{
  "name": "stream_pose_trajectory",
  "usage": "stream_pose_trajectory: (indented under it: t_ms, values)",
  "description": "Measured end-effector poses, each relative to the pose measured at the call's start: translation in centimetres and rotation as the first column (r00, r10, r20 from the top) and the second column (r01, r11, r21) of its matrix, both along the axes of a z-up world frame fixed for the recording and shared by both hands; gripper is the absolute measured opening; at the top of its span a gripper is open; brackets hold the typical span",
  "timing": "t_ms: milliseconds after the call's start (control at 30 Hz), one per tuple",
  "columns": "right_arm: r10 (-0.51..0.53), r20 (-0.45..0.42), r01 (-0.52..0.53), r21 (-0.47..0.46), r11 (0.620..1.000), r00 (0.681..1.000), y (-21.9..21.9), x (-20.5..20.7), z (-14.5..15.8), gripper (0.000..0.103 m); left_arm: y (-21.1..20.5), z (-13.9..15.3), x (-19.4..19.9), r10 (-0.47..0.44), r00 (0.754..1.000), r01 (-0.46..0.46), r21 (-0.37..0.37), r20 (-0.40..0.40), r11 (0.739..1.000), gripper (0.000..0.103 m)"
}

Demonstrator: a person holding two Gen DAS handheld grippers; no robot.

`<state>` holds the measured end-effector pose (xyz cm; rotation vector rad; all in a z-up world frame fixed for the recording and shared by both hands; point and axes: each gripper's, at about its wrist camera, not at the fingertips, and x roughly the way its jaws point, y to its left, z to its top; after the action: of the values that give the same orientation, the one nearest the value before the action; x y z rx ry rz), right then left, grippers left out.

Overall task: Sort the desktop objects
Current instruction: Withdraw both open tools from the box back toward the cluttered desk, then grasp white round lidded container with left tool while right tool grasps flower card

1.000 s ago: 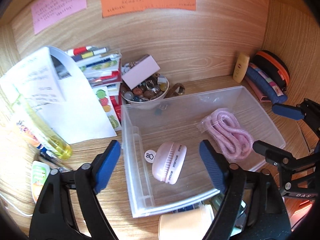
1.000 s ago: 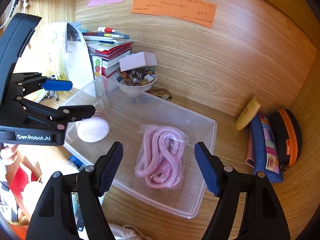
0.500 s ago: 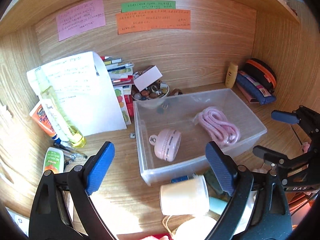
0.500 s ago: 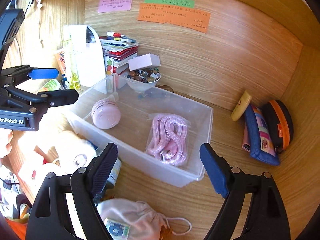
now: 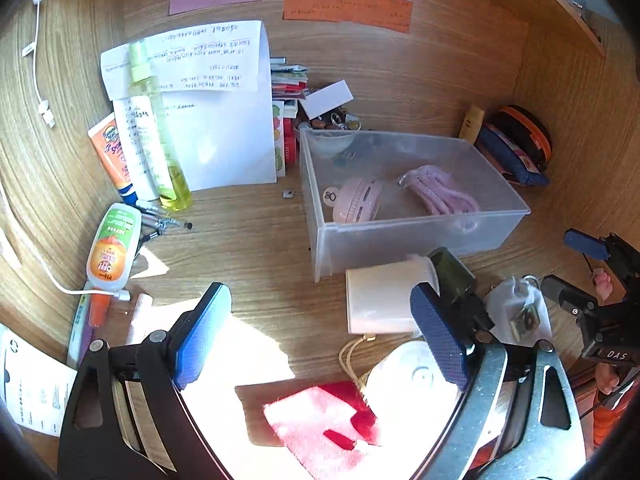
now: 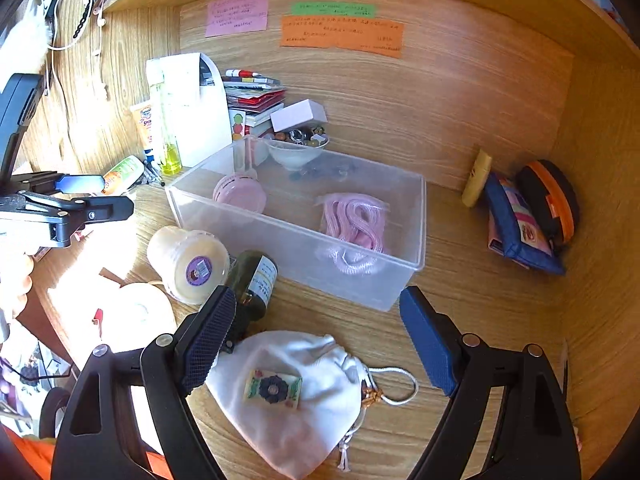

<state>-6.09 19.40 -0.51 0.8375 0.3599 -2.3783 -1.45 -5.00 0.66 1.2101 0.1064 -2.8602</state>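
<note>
**Both grippers wide open above the desk, bin already holding two pink items**

I've got the left gripper (image 5: 320, 340) hanging over the near edge of the desk (image 5: 256, 240), jaws spread wide with nothing between them. Below it sits a red and pink fuzzy cloth (image 5: 320, 420) in bright sunlight. My right gripper (image 6: 316, 336) is just as wide apart, empty, hovering right over a white drawstring pouch (image 6: 296, 392) with a flower patch on it.

The clear plastic bin (image 6: 304, 256) stands in the middle of the desk. Inside it, I see a pink round fan (image 6: 240, 192) at the left end and a bagged pink cord (image 6: 356, 220) toward the right end, well apart from each other.

Just in front of the bin's near wall lie a cream-coloured cup (image 6: 188, 264) on its side and a dark green bottle (image 6: 256, 280), the two touching. A white round lid (image 6: 136, 312) sits nearer the desk edge, washed out by glare.

Behind the bin, a white bowl of trinkets (image 6: 296, 148) and a stack of books (image 6: 252, 96). Over on the right, against the wall, a blue pencil case (image 6: 516, 224) leans beside an orange-trimmed black pouch (image 6: 552, 196).
</note>
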Motion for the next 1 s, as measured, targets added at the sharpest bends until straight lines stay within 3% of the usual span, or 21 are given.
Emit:
stream_pose_trajectory:
  t_ms: [233, 533, 667, 900, 1000]
  values:
    - [-0.019, 0.031, 0.019, 0.001, 1.0, 0.999, 1.3, 1.5, -1.6, 0.082, 0.2, -2.4, 2.4, -0.008, 0.999, 0.009, -0.006, 0.043, 1.0, 0.093]
    - [-0.004, 0.056, 0.004, 0.001, 1.0, 0.998, 1.6, 2.7, -3.0, 0.081, 3.7, -3.1, 3.9, -0.108, 0.993, 0.108, -0.001, 0.043, 0.994, 0.093]
    - [0.003, 0.062, -0.002, -0.001, 1.0, 0.998, 1.7, 2.8, -3.4, 0.081, 5.5, -3.6, 4.1, -0.147, 0.988, 0.149, -0.041, 0.035, 0.988, 0.093]
    - [0.03, 0.075, -0.031, 0.011, 0.999, 0.997, 1.0, 3.2, -4.2, 0.061, 6.6, -5.0, 3.5, -0.184, 0.981, 0.186, -0.036, 0.061, 0.982, 0.093]
    - [0.035, 0.106, -0.036, 0.008, 0.999, 0.994, 0.7, 2.9, -4.8, 0.057, 6.7, -5.4, 3.2, -0.183, 0.981, 0.187, -0.057, 0.061, 0.981, 0.093]
